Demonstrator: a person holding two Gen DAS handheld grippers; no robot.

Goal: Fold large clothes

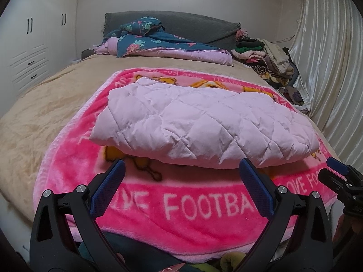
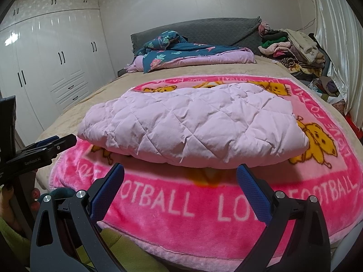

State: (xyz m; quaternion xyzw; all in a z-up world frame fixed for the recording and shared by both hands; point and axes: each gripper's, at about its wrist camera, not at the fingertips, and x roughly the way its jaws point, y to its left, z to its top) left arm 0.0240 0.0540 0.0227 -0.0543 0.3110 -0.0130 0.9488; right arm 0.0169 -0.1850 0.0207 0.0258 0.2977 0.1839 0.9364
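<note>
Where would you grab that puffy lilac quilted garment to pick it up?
Likely the near rolled edge of the quilted garment, coming in low from the front. That edge bulges and overhangs the pink blanket, leaving a shadowed gap for one finger underneath. Both the left tool and right tool are open, facing it.

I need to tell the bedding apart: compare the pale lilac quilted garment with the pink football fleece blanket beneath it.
The pale lilac quilted garment is plain, puffy and stitched in diamonds; the pink football fleece blanket is fuzzy, with white lettering and yellow bears. The garment is folded into a compact bundle; the blanket lies spread flat. The garment is smaller and rests on the blanket, which shows on all sides. Both are on the bed, untouched by either gripper.
</note>
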